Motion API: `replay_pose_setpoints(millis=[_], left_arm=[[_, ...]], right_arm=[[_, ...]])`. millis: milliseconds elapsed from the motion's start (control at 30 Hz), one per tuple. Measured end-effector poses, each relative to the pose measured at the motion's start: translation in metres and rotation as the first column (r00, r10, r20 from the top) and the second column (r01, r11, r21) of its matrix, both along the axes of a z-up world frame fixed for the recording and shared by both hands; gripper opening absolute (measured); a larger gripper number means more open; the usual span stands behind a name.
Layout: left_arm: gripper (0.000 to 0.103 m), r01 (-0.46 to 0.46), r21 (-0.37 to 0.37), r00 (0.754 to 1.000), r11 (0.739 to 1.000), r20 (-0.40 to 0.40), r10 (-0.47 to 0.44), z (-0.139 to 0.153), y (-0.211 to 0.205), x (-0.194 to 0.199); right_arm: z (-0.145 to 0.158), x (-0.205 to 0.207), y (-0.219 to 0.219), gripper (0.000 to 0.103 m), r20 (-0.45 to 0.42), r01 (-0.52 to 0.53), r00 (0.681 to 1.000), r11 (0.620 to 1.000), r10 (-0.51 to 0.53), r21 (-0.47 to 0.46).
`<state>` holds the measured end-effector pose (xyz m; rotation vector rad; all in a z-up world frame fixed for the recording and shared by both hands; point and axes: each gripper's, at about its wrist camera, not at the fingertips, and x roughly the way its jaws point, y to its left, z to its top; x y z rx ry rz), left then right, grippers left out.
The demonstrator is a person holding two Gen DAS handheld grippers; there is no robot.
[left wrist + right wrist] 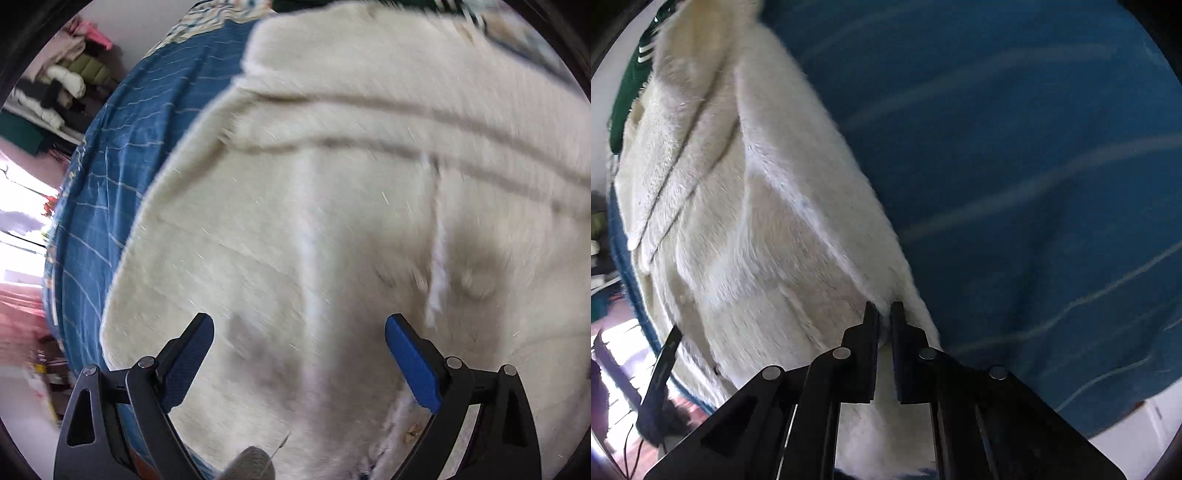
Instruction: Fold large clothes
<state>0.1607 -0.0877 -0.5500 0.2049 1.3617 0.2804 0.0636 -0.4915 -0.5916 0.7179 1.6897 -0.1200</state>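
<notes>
garment: cream faux-fur coat [332, 184], long pile, lying spread on a bed with a blue striped bedsheet [99, 192]. it covers most of the left wrist view; sheet shows only along the left side. in the right wrist view the coat [746, 221] runs from near centre to far left, with bare sheet [1034, 184] to its right.

left gripper [299, 332]: jaws stand wide apart, nothing between them, hovering over the near part of the coat. whether the tips touch the pile cannot be told; frame is motion-blurred.

right gripper [884, 314]: jaws pinched together on the coat's right edge, a tuft of fur showing in the narrow gap between them.

other items: a dark green garment [628, 96] at the far end beyond the coat; a patterned cloth [207, 18] at the far edge of the bed; clothes piled on a shelf [62, 85] far left, off the bed.

progress, as judged: early. two long ridges cross the far part of the coat, which may be a sleeve or flap laid over the body, but i cannot confirm that. coat is otherwise broad and loosely flat, not a compact stack. the gripped right edge suggests a side fold is being set up. remaining: bring sides in, fold lengthwise, square up.

risk: thick pile may slip from a shallow pinch.
</notes>
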Motion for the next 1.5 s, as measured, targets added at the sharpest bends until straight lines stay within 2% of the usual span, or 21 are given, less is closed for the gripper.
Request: replay_pose_setpoints(millis=[133, 167, 233, 333, 500, 567, 600, 633, 667, 767, 867, 933, 967, 1033, 1067, 1133, 1233, 1300, 1367, 1433, 1500], left_arm=[[0.096, -0.014, 0.085, 1.000, 0.996, 0.024, 0.012, -0.010, -0.009, -0.005], [0.096, -0.024, 0.089, 1.000, 0.996, 0.020, 0.022, -0.010, -0.009, -0.004], [0.102, -0.041, 0.102, 0.999, 0.994, 0.014, 0.040, -0.011, -0.009, -0.002], [0.103, -0.037, 0.122, 0.999, 0.992, 0.022, 0.034, -0.016, -0.012, -0.002], [0.103, -0.099, 0.095, 0.993, 0.991, 0.078, 0.092, -0.016, -0.005, -0.004], [0.103, -0.126, 0.080, 0.989, 0.989, 0.094, 0.118, -0.016, -0.001, -0.004], [0.103, -0.148, 0.069, 0.985, 0.987, 0.096, 0.141, -0.016, 0.001, -0.003], [0.103, -0.161, 0.059, 0.983, 0.985, 0.094, 0.155, -0.016, 0.002, -0.002], [0.103, -0.172, 0.048, 0.981, 0.984, 0.095, 0.167, -0.016, 0.004, -0.001], [0.103, -0.193, 0.026, 0.977, 0.981, 0.093, 0.190, -0.016, 0.010, 0.000], [0.103, -0.190, 0.025, 0.978, 0.982, 0.092, 0.187, -0.017, 0.015, -0.001], [0.103, -0.188, 0.029, 0.978, 0.982, 0.095, 0.185, -0.018, 0.013, 0.000], [0.103, -0.193, 0.031, 0.977, 0.981, 0.098, 0.189, -0.018, 0.011, 0.000], [0.103, -0.199, 0.034, 0.975, 0.979, 0.104, 0.195, -0.019, 0.010, 0.000], [0.103, -0.200, 0.037, 0.975, 0.979, 0.105, 0.195, -0.019, 0.008, 0.000], [0.103, -0.189, 0.047, 0.977, 0.981, 0.108, 0.183, -0.018, 0.005, 0.000], [0.103, -0.182, 0.071, 0.978, 0.981, 0.115, 0.173, -0.016, 0.002, -0.001], [0.103, -0.189, 0.114, 0.978, 0.975, 0.112, 0.177, -0.012, -0.005, -0.002], [0.103, -0.190, 0.200, 0.979, 0.961, 0.110, 0.171, -0.004, -0.017, -0.002], [0.103, -0.173, 0.312, 0.983, 0.934, 0.120, 0.142, 0.014, -0.041, -0.008], [0.103, -0.150, 0.453, 0.987, 0.879, 0.121, 0.106, 0.031, -0.069, -0.017]], right_arm=[[0.004, 0.011, -0.010, 0.007, -0.030, -0.061, 0.998, 0.996, 0.063, 0.069], [0.010, 0.019, -0.012, 0.013, -0.032, -0.089, 0.995, 0.993, 0.092, 0.077], [0.027, 0.042, -0.016, 0.019, 0.015, -0.142, 0.990, 0.986, 0.141, 0.088], [0.048, 0.082, -0.025, 0.028, 0.118, -0.188, 0.977, 0.978, 0.176, 0.095], [0.022, 0.143, -0.011, 0.035, 0.162, -0.299, 0.944, 0.953, 0.286, 0.056], [0.009, 0.164, -0.003, 0.035, 0.160, -0.363, 0.919, 0.932, 0.359, -0.009], [0.003, 0.165, -0.003, 0.032, 0.154, -0.365, 0.916, 0.929, 0.370, -0.060], [-0.001, 0.169, -0.004, 0.022, 0.142, -0.341, 0.926, 0.937, 0.349, -0.077], [-0.004, 0.169, -0.015, 0.020, 0.125, -0.278, 0.951, 0.960, 0.282, -0.043], [0.007, 0.170, -0.017, 0.021, 0.101, -0.257, 0.960, 0.966, 0.260, -0.038], [0.031, 0.177, -0.003, 0.033, 0.171, -0.281, 0.945, 0.960, 0.280, -0.018], [0.037, 0.187, 0.011, 0.038, 0.201, -0.339, 0.915, 0.937, 0.350, -0.087], [0.033, 0.198, 0.020, 0.038, 0.179, -0.375, 0.895, 0.906, 0.409, -0.194], [0.018, 0.209, 0.018, 0.037, 0.119, -0.360, 0.909, 0.897, 0.399, -0.257], [0.014, 0.211, 0.013, 0.035, 0.106, -0.333, 0.924, 0.909, 0.368, -0.250], [0.015, 0.212, 0.013, 0.035, 0.100, -0.326, 0.927, 0.910, 0.361, -0.257], [0.024, 0.209, 0.035, 0.036, 0.086, -0.454, 0.859, 0.828, 0.505, -0.331], [0.035, 0.208, 0.050, 0.041, 0.083, -0.504, 0.825, 0.794, 0.558, -0.339], [0.054, 0.200, 0.056, 0.061, 0.095, -0.542, 0.790, 0.762, 0.606, -0.353], [0.070, 0.187, 0.047, 0.068, 0.097, -0.572, 0.760, 0.732, 0.643, -0.371], [0.083, 0.173, 0.034, 0.069, 0.076, -0.600, 0.731, 0.692, 0.678, -0.403]])
